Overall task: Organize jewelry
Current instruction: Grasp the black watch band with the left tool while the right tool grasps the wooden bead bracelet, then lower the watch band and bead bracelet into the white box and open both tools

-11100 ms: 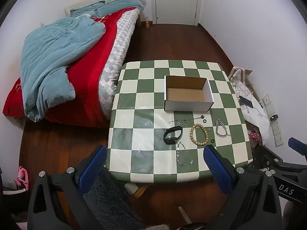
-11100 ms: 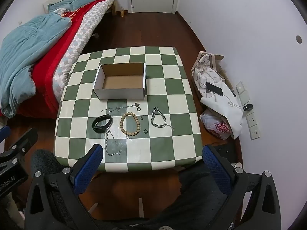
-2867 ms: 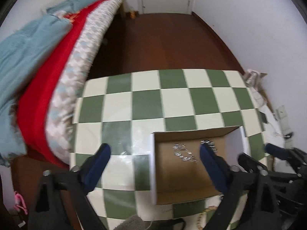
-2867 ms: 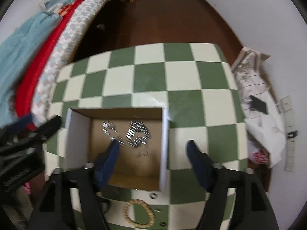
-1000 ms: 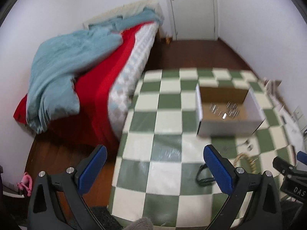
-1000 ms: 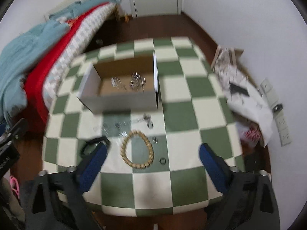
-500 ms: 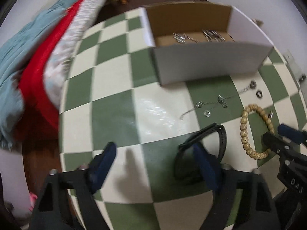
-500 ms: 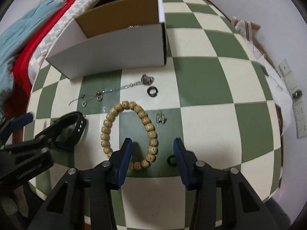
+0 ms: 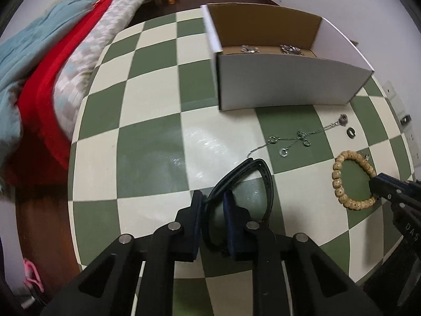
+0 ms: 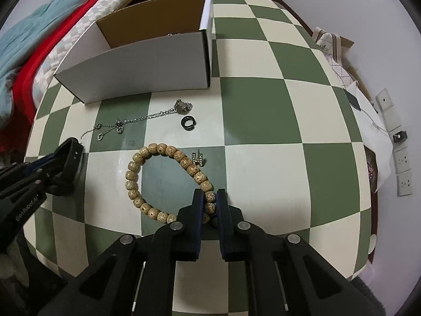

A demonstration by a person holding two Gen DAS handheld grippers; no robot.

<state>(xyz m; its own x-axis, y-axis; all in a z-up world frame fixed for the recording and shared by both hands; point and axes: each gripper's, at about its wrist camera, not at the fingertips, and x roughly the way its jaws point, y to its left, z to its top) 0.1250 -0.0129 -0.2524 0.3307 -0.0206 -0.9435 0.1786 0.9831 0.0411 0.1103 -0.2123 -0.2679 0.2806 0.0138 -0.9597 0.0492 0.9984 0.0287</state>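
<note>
Left tool (image 9: 212, 200): jaws closed to a narrow gap on the near side of the black band (image 9: 252, 173). The band lies on the green-and-cream checkered desk (image 9: 147, 105), and the rest of its loop extends forward and to the right of the fingertips.

Right tool (image 10: 209, 197): jaws closed on the near right part of the wooden bead bracelet (image 10: 147, 173). One or two beads sit between the blue pads (image 10: 198, 205). The remainder of the bracelet lies flat on the desk, forward and to the left of the tool.

Items forward of the right tool, in order of distance:
- A small silver charm (image 10: 198, 157), just right of the bracelet's far arc, apart from it.
- A black ring (image 10: 189, 122), further forward.
- A thin silver chain (image 10: 136, 121), forward-left, running diagonally, with a pendant lump at its right end beside the ring.
- The open cardboard box (image 10: 136, 60), white outside, brown inside, beyond the chain.

From the left tool, the box (image 9: 289, 84) stands forward and to the right. Two clusters of silver jewelry (image 9: 289, 49) lie on its floor near the far wall. The chain (image 9: 297, 139) lies between the box and the band.

The two tools are near each other: the right tool's tip appears at the right edge of the left wrist view, on the bracelet (image 9: 339, 181).

A bed (image 9: 52, 52) with red and teal bedding stands to the left of the desk.
</note>
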